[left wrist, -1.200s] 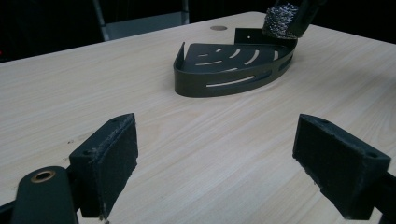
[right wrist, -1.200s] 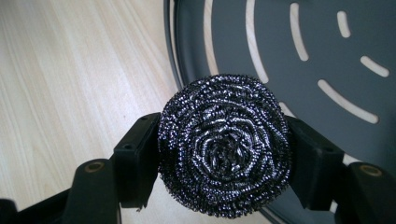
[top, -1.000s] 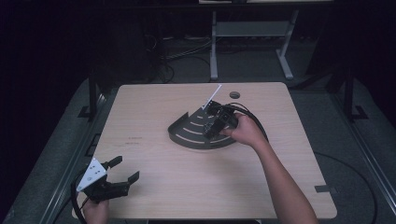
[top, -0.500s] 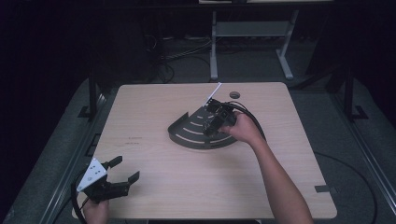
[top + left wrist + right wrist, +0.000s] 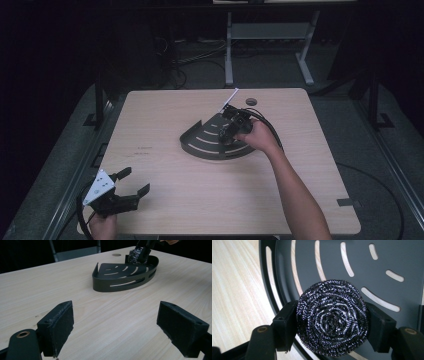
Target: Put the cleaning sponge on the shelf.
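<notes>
Right gripper (image 5: 332, 322): jaws clamped on a steel wool scourer (image 5: 332, 319), one pad pressed to each side of the coiled ball. From the high view the right gripper (image 5: 231, 129) points down over the far right part of the black corner caddy (image 5: 200, 145), a slotted quarter-round shelf sitting mid-table. The scourer hangs just above the caddy's slotted floor (image 5: 362, 270), inside its curved rim; I cannot tell whether it touches the floor.

Left gripper (image 5: 131, 184): parked at the near left corner of the wooden table (image 5: 165, 110), jaws wide apart, nothing between them, well apart from the caddy.

Step, as I judge it: placing the scourer into the caddy. Next move calls for lowering until the ball rests on the floor, then spreading the jaws and lifting straight out so the springy wire doesn't snag a pad.
</notes>
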`<state>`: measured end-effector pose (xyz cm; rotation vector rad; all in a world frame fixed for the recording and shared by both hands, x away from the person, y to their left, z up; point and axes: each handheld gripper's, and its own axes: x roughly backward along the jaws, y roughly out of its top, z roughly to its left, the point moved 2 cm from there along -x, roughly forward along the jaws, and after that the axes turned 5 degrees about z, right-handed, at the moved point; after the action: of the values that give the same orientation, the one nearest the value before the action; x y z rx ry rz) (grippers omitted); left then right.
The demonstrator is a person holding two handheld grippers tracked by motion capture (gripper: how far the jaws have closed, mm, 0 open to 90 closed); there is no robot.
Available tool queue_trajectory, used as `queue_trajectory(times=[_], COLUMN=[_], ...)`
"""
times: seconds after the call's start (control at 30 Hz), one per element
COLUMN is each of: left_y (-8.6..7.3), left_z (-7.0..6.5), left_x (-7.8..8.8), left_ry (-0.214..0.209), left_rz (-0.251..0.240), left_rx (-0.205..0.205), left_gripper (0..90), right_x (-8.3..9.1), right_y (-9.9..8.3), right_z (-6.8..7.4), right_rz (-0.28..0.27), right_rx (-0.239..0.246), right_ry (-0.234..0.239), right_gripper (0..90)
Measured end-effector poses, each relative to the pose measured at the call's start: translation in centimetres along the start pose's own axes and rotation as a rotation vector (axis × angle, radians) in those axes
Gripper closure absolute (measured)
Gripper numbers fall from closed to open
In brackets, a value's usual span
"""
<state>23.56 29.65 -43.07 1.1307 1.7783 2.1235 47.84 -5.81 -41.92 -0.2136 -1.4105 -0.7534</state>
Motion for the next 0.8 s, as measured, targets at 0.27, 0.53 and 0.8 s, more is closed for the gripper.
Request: queue_trajectory(times=[0.27, 0.53, 0.8], left_y=[-0.1, 0.0, 0.0], left_z=[0.1, 0.0, 0.1], left_x=[0.0, -0.1, -0.1], left_ry=[0.002, 0.000, -0.001], left_rz=[-0.001, 0.000, 0.004], left_rx=[0.007, 0.005, 0.002], left_gripper=[13.5, 13.5, 13.5], right_x=[-1.0, -1.8, -2.1], right_y=[0.0, 0.5, 1.4], right_z=[-1.0, -1.6, -1.8], right_rz=[0.018, 0.017, 0.037], right_rx=[-0.038, -0.051, -0.057], right_ry=[-0.003, 0.005, -0.006], right_gripper=[33.0, 33.0, 32.8])
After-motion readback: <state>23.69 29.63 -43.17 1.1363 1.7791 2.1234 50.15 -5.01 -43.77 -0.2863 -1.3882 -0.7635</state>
